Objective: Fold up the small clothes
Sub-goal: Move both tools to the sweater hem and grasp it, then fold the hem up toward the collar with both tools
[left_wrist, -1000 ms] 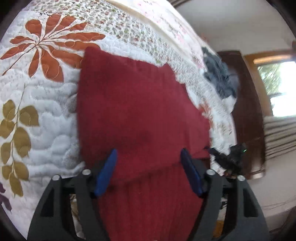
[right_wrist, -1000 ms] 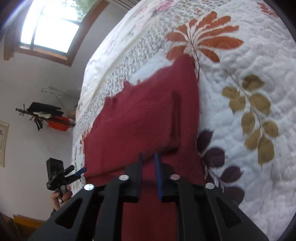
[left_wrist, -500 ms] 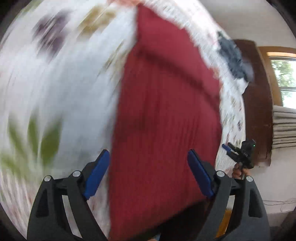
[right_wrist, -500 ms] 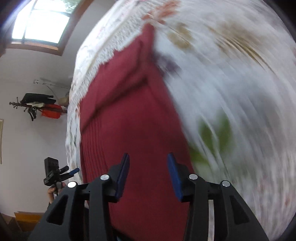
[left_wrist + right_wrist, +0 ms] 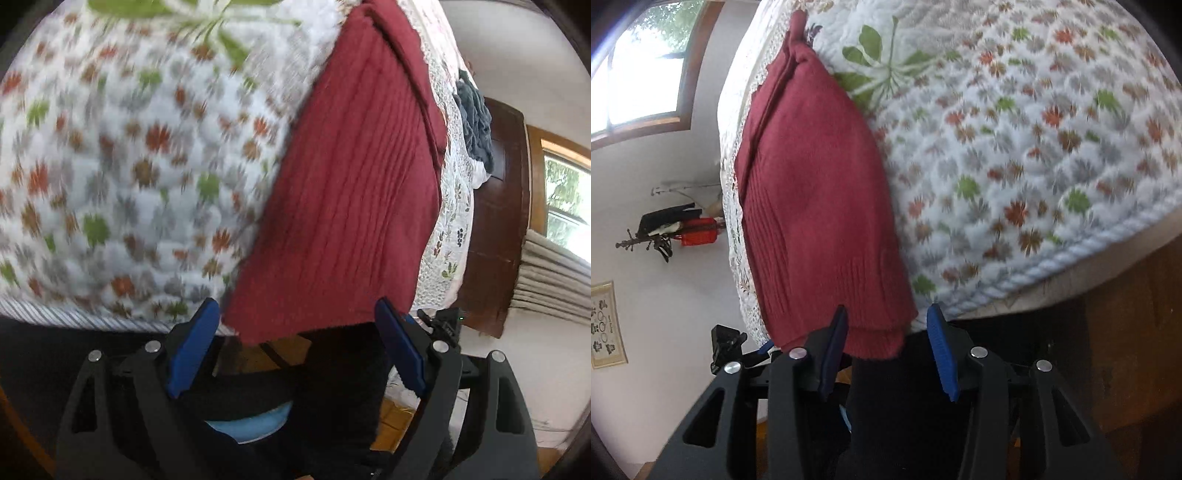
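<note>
Hovering off the bed edge, left gripper [image 5: 295, 347] and right gripper [image 5: 886, 352] fingers spread wide, empty, near folded dark-red ribbed knit garment [image 5: 354, 192] on floral quilt [image 5: 122, 166].

Sweater [image 5: 351, 184] lies on quilt [image 5: 129, 166]

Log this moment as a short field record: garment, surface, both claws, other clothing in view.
garment: dark red ribbed knit top, folded, lying on the bed with its hem hanging over the near edge
surface: white quilted bedspread with leaf and flower print
left claw: open, blue pads either side of the hem, gripping nothing
right claw: open, hem corner between the pads, not clamped
other clothing: dark grey-blue garment bunched at the far side of the bed
image quality: quilt blurred by motion
</note>
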Motion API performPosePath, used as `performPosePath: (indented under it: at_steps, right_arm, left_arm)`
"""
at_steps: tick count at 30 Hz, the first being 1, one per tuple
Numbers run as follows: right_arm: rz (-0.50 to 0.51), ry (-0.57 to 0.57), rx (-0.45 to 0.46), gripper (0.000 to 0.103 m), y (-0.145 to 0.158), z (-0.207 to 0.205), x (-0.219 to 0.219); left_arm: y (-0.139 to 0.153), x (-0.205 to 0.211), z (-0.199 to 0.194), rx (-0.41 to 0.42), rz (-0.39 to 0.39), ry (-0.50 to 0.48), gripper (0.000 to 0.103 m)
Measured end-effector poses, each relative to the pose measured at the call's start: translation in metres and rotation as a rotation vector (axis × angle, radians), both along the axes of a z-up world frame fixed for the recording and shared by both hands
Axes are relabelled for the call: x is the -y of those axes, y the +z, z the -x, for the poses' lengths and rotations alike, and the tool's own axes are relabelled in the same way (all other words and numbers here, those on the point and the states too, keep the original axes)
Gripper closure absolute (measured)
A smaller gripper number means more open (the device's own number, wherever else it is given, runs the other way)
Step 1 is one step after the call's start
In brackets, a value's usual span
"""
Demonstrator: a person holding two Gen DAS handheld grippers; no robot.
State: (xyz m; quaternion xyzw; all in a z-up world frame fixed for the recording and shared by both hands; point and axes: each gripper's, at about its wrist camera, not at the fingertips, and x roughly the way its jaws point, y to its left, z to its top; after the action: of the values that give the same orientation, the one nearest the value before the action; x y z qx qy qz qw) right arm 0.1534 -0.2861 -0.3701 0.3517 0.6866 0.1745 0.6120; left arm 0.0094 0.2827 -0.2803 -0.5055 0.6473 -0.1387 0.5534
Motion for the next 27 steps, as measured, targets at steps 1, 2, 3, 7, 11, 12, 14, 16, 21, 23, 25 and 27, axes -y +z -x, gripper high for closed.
performPosePath:
  at_steps: [1, 2, 3, 7, 11, 12, 14, 16, 21, 23, 25, 27]
  right_arm:
    - [0.001, -0.003, 0.0, 0.058, -0.001, 0.002, -0.001]
    - [-0.001, -0.005, -0.001, 0.058, -0.003, 0.003, -0.004]
    - [-0.005, -0.006, 0.001, 0.058, -0.004, 0.003, -0.011]
    - [-0.027, -0.019, 0.001, 0.058, -0.005, 0.005, -0.009]
    - [-0.022, -0.029, -0.004, 0.058, -0.008, 0.003, -0.017]
    - [-0.024, -0.033, -0.003, 0.058, -0.009, 0.003, -0.018]
    - [-0.027, -0.038, 0.002, 0.058, -0.007, 0.0, -0.024]
    - [-0.024, -0.036, 0.006, 0.058, -0.007, -0.003, -0.033]
    - [-0.009, -0.058, -0.024, 0.07, -0.014, 0.004, -0.025]
    - [-0.001, -0.056, -0.027, 0.077, -0.014, 0.004, -0.025]
    - [0.006, -0.061, -0.026, 0.085, -0.014, 0.006, -0.023]
    - [0.002, -0.061, -0.018, 0.097, -0.012, 0.009, -0.022]
  left_arm:
    - [-0.003, 0.002, 0.002, -0.013, -0.001, -0.003, 0.018]
    - [-0.005, 0.004, 0.005, -0.023, -0.005, -0.004, 0.018]
    - [-0.006, 0.006, 0.008, -0.029, -0.001, -0.004, 0.018]
    - [-0.009, 0.005, 0.012, -0.034, -0.002, 0.001, 0.018]
    - [-0.015, 0.01, 0.011, -0.05, -0.023, -0.025, 0.018]
    - [-0.015, 0.012, 0.009, -0.052, -0.034, -0.034, 0.022]
    - [-0.015, 0.013, 0.009, -0.061, -0.051, -0.043, 0.038]
    - [-0.016, 0.015, 0.008, -0.073, -0.049, -0.046, 0.064]
    - [-0.019, 0.015, 0.016, -0.082, -0.039, -0.04, 0.093]
    - [-0.019, 0.012, 0.021, -0.081, -0.025, -0.013, 0.096]
    - [-0.018, 0.009, 0.025, -0.073, -0.016, 0.01, 0.097]
    - [-0.014, 0.005, 0.029, -0.056, 0.004, 0.038, 0.098]
